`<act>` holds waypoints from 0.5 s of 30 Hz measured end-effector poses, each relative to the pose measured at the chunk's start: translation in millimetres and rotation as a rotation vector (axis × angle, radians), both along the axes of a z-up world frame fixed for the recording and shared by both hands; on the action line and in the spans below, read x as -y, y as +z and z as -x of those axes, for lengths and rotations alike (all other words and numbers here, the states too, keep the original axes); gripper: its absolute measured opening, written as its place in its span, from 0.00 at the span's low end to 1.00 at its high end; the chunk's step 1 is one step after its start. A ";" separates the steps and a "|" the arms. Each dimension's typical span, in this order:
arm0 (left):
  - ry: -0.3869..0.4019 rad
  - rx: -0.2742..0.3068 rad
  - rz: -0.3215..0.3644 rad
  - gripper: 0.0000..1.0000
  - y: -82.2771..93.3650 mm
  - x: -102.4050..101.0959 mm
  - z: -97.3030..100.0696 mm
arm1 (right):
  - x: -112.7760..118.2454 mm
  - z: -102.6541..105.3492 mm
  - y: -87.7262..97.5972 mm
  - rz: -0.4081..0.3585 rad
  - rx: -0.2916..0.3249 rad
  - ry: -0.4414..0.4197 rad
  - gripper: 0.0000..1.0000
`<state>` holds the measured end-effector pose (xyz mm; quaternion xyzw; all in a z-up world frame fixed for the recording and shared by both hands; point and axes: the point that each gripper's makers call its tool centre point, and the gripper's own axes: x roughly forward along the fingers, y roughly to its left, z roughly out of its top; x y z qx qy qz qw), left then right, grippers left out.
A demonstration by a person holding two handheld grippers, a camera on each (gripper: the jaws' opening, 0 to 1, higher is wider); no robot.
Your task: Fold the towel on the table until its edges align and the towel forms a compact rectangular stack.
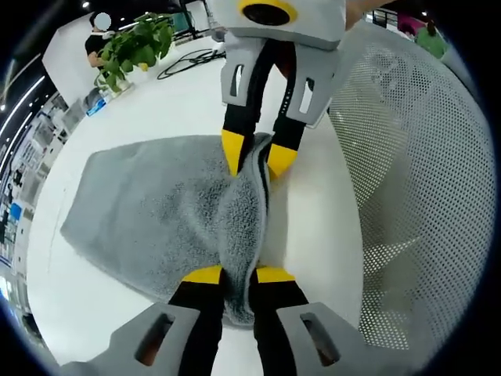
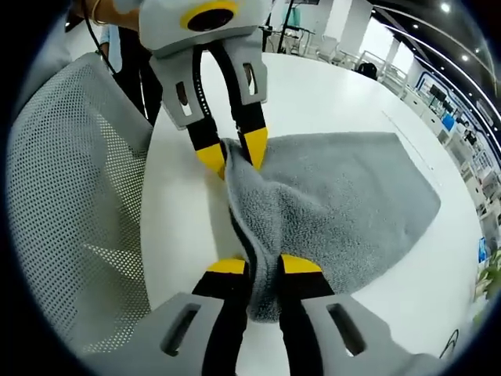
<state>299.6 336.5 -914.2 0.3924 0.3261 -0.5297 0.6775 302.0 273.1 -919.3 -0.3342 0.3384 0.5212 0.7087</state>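
Observation:
A grey towel (image 1: 149,204) lies on the white table (image 1: 180,102), with one edge gathered into a raised ridge between the two grippers. My left gripper (image 1: 239,276) is shut on the near end of that ridge. Facing it, my right gripper (image 1: 257,155) pinches the far end. In the right gripper view, the right gripper (image 2: 264,266) is shut on the towel (image 2: 344,196) at the bottom. Opposite it, the left gripper (image 2: 233,153) holds the other end. The rest of the towel spreads flat over the table (image 2: 329,94).
A white mesh chair back (image 1: 407,157) stands close along the table's edge, also seen in the right gripper view (image 2: 70,180). A potted plant (image 1: 133,47) and black cables (image 1: 188,63) sit at the far end of the table.

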 end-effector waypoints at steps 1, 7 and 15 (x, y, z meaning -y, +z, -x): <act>0.001 -0.002 -0.001 0.12 0.0 0.2 -0.3 | -0.1 -0.8 -0.4 0.003 -0.009 0.002 0.10; 0.009 -0.013 -0.003 0.11 -0.7 0.7 -1.8 | -0.5 -3.0 -1.4 0.005 -0.094 0.023 0.09; -0.002 -0.023 0.028 0.10 0.4 0.4 -3.0 | -2.6 -2.0 -1.0 0.018 -0.171 0.043 0.07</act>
